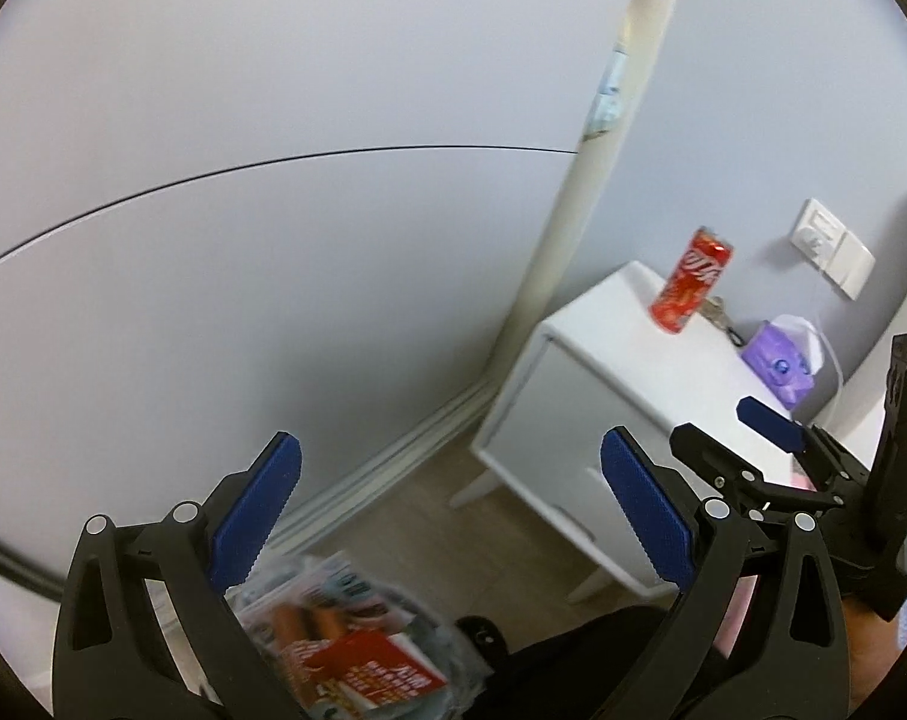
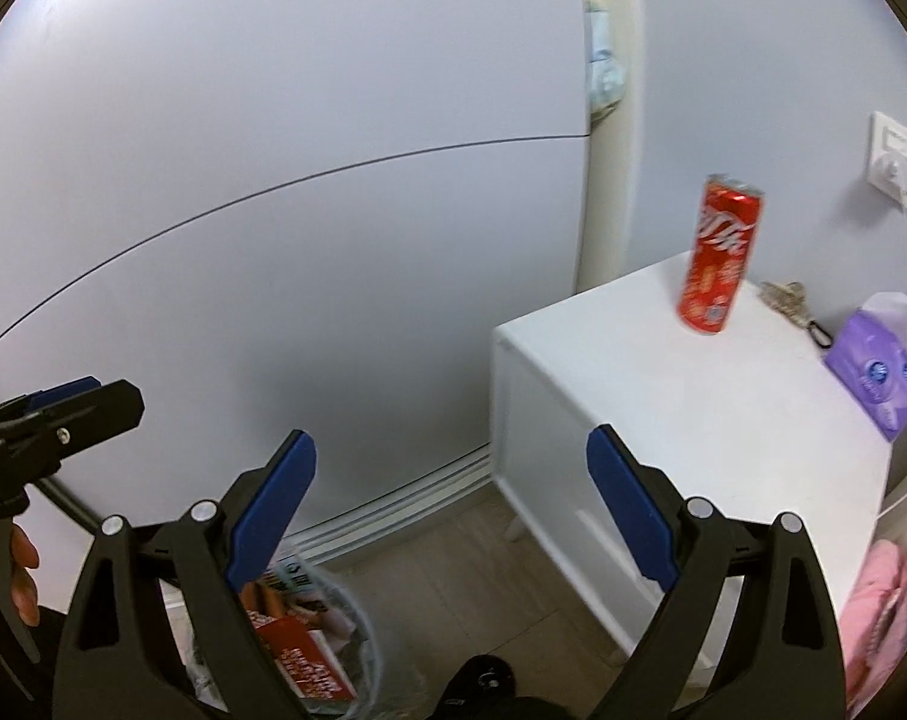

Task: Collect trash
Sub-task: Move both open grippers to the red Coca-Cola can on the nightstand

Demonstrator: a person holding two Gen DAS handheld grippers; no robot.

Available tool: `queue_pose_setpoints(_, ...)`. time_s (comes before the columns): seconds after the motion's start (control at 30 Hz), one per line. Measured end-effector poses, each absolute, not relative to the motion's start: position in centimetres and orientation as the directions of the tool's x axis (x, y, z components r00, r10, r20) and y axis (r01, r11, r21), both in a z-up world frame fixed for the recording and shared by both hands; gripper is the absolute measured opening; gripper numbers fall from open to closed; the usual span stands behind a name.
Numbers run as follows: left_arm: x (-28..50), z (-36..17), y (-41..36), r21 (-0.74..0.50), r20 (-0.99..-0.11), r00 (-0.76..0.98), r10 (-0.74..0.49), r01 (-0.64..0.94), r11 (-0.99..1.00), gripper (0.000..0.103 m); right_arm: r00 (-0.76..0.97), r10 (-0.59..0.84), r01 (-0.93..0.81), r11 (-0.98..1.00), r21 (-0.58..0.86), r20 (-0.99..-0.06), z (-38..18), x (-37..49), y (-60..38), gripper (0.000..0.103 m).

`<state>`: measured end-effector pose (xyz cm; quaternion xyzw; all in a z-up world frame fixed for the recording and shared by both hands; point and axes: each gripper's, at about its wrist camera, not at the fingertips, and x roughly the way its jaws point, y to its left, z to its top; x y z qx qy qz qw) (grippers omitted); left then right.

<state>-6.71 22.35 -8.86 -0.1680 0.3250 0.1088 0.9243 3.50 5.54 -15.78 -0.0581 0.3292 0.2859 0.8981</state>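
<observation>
Both grippers, left (image 1: pixel 447 516) and right (image 2: pixel 450 516), gape wide w/ nothing between the jaws, above the bin (image 2: pixel 357 648). The bin already holds a red carton (image 2: pixel 309 660) and printed wrappers, so I'd say 1 drop is done and the next pick is starting. Likely target: the can (image 2: pixel 720 255), upright on the cabinet (image 2: pixel 753 420), well apart from both. Can is slim, glossy red metal, smooth, round; needs a level squeeze mid-body. Pads (image 2: pixel 270 516) are blue, ribbed.

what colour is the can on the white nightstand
Red with white lettering; the can shows best in the right wrist view.
</observation>
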Motion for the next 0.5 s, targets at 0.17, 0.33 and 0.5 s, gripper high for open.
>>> queue_pose_setpoints(0.17, -3.7, -7.4, 19.8, -0.220, -0.623, 0.780, 0.055, -0.242, 0.945, 0.097, 0.668, 0.437, -0.510, 0.858, 0.057, -0.602, -14.5, 4.8, 2.6, 0.089)
queue_pose_setpoints(0.33, -0.7, -6.7, 16.8, -0.187, -0.618, 0.786, 0.014, -0.164, 0.969, 0.097, 0.706, 0.393, -0.457, 0.888, 0.044, -0.590, -14.0, 6.9, -0.3, 0.089)
queue_pose_setpoints(0.5, 2.0, -6.4, 14.2, -0.165, -0.621, 0.783, -0.032, -0.091, 0.982, 0.097, 0.727, 0.368, -0.414, 0.908, 0.057, -0.579, -13.5, 8.7, -2.6, 0.089)
